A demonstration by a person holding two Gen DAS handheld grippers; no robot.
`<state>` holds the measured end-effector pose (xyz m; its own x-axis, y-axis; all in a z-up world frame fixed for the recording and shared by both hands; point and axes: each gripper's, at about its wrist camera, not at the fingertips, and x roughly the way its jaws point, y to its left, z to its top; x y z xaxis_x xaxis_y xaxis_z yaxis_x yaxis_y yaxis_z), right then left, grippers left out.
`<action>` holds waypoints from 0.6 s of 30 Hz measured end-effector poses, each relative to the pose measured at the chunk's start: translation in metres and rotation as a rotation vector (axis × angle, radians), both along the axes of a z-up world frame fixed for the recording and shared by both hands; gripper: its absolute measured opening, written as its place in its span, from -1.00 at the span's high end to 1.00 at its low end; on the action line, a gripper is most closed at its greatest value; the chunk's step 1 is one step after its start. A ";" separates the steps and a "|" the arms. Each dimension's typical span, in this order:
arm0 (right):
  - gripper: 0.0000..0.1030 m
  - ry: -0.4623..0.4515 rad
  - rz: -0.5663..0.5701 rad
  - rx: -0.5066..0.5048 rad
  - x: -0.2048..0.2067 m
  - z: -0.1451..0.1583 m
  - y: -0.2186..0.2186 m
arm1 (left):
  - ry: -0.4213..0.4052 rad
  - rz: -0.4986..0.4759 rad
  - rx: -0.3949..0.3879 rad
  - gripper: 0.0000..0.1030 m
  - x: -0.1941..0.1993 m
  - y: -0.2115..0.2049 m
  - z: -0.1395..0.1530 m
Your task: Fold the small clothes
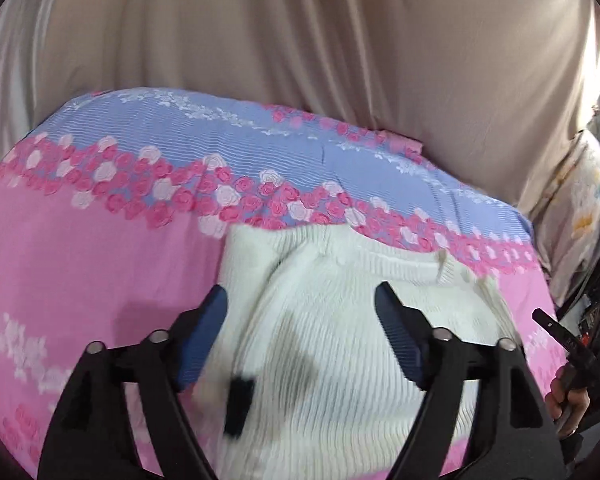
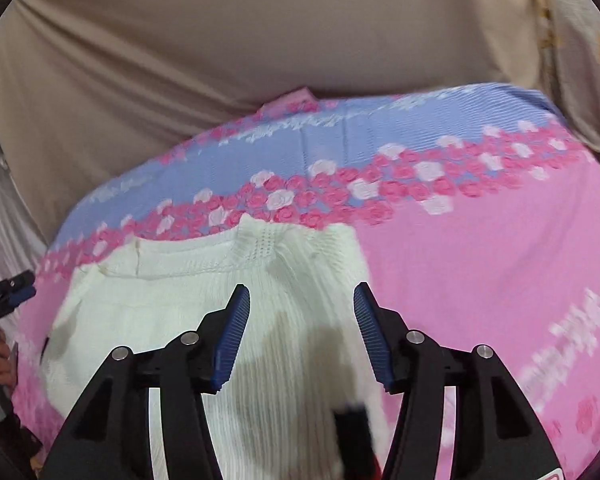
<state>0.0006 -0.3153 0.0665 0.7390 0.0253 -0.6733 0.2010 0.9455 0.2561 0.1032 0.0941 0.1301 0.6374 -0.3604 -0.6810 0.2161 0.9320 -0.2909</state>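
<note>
Both grippers, left gripper [image 1: 300,304] and right gripper [image 2: 300,304], spread wide, gripping nothing, above white knit sweater [image 1: 340,320].
Sweater flat on pink floral sheet [image 1: 80,260]; holding hand [image 1: 568,404] visible only from left wrist.

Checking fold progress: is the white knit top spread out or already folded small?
Mostly spread: the white knit top lies broad on the floral sheet, neckline showing, one upper corner turned in. Its near part is hidden.

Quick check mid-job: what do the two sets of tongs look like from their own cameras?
Both match: the left tongs and right tongs have black angular linkage arms with silver round pivot pins and ribbed blue pads lining each finger's inner face. No cables or sleeves are visible.
</note>
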 end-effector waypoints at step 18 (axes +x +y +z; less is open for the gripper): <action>0.87 -0.046 -0.076 0.063 0.043 -0.008 -0.028 | 0.022 -0.021 0.026 0.85 0.068 -0.032 -0.009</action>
<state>0.0434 -0.3429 0.0588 0.7707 0.0086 -0.6372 0.2585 0.9097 0.3249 0.1710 0.0625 0.1213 0.6146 -0.3556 -0.7041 0.2295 0.9346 -0.2716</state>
